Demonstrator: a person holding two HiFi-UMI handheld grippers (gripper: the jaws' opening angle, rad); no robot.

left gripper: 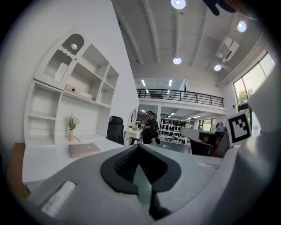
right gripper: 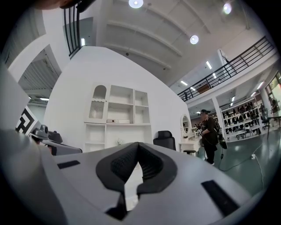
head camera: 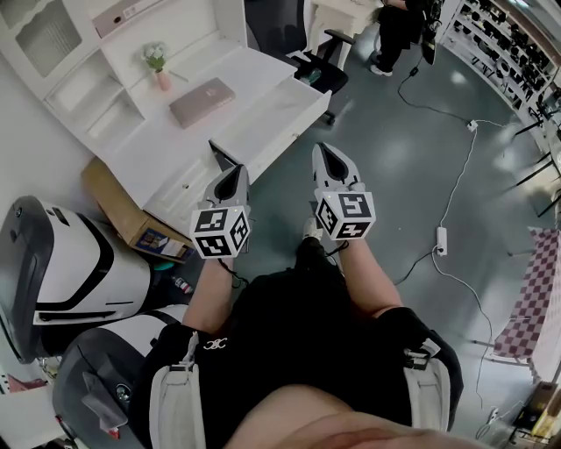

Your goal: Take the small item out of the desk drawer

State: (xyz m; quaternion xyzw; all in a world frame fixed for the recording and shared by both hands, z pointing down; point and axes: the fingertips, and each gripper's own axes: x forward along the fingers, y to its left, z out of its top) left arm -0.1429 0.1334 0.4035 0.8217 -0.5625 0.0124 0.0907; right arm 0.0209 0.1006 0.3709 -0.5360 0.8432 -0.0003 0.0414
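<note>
I have both tongs held out level in front of me, side by side with a clear gap between them. The left tongs (head camera: pixel 238 172) are pressed together at the tips with nothing between the pads, as their own view shows (left gripper: pixel 139 150). The right tongs (right gripper: pixel 137 148) are pressed together and empty too, and in the head view they (head camera: pixel 330 154) sit slightly further forward than the left pair.

The desk (head camera: pixel 263 92) stands ahead and to the left of the left tongs. Its long front edge runs diagonally away, so the near end is just beyond the left tips and the far corner lies ahead of the right tips. The drawer front (head camera: pixel 186 186) on that face is left of the left tongs and looks shut. The small item shows in no view, so I can't say where it lies. A dark wedge at the desk edge just past the left tips is unclear to me.

On the desktop, well beyond the left tongs, lie a pink book (head camera: pixel 202 101) and a small flower vase (head camera: pixel 158 63). A cardboard box (head camera: pixel 118 206) crowds the floor left of the left tongs, with a white-and-black machine (head camera: pixel 70 263) behind it.

Ahead of the right tongs, past the desk corner, stands a black office chair (head camera: pixel 320 66). To their right the grey floor (head camera: pixel 403 149) is open, with a power strip (head camera: pixel 441 238) and its cable well apart from the tongs. A person (head camera: pixel 399 26) stands far off.
</note>
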